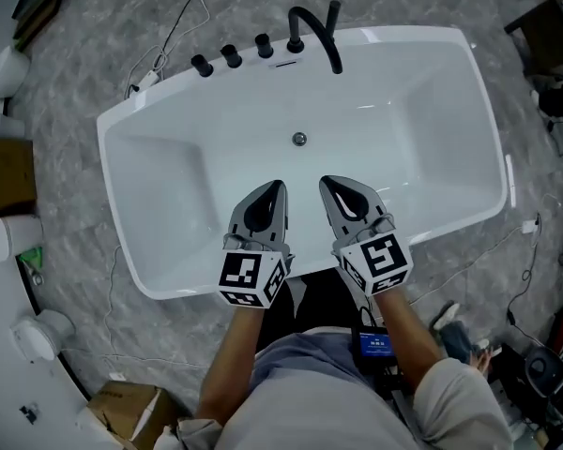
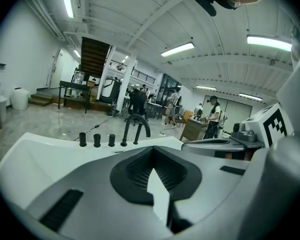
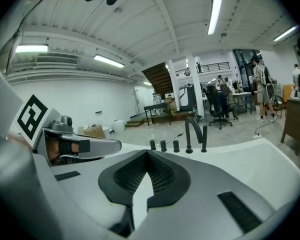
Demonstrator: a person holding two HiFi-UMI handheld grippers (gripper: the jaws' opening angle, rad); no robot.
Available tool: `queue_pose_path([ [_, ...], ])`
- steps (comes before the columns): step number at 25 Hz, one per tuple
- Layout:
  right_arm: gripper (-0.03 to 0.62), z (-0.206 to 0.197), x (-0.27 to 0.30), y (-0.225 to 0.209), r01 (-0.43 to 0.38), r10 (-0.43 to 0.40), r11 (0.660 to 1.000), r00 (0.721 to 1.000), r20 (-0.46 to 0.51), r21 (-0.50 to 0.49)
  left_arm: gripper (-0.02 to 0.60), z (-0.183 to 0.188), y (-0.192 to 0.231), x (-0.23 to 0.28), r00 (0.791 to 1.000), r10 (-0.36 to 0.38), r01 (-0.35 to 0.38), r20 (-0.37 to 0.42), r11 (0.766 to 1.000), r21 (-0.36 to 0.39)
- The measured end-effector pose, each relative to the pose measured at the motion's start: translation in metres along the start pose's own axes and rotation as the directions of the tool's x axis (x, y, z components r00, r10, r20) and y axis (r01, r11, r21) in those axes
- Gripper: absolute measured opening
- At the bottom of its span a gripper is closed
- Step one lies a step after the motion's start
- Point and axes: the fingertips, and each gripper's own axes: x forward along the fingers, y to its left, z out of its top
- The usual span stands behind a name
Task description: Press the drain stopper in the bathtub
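- Hovering side by side over the near half of the bathtub (image 1: 131, 172): left gripper (image 1: 278, 189) at 7 o'clock of the drain stopper (image 1: 299, 139), right gripper (image 1: 327, 186) at 5 o'clock, both short of it and, by the look of it, well above the tub floor
- Closed tip to tip on both tools, with only the moulded hollow behind the tips open; nothing gripped in either
- Sits as a small round metal cap on the tub floor, near the middle, at 12 o'clock from the tools and on the near side of the black faucet (image 1: 314, 31) and the row of black knobs (image 1: 231, 56) on the far rim
- Pick one tool for the press, either being about equally near; park the other back at 6 o'clock, out of the way
- Hold the jaws clamped together to present one blunt point, not two prongs liable to straddle the cap
- Reach toward 12 o'clock first, then come down square onto the middle of the cap; avoid a slanted approach, likely to skid off the metal onto slick enamel
- Push straight down, firm and short, then lift cleanly; probably a click-type stopper, so no call for leaning on it
- Rely on the head view for alignment; no sight of the stopper in either gripper view, only of the far rim and its fittings
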Motion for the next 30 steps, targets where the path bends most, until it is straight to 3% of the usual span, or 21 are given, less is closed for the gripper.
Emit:
queue_pose_path([
  [12,0.012,0.075,-0.072,0.057,-0.054,0.062,0.993,0.995,0.073,-0.103,0.006,0.067,-0.035,-0.069,0.995,-0.008,0.004,0.095,0.999,0.037],
  [20,0.012,0.1,-0.133,0.084,-0.081,0.093,0.99,0.99,0.103,-0.115,0.006,0.102,-0.067,-0.113,0.984,-0.021,0.009,0.177,0.998,0.067],
  [30,0.012,0.122,-0.174,0.091,-0.051,0.073,0.988,0.985,0.155,-0.143,0.006,0.121,-0.094,-0.139,0.972,-0.037,0.016,0.234,0.996,0.091],
])
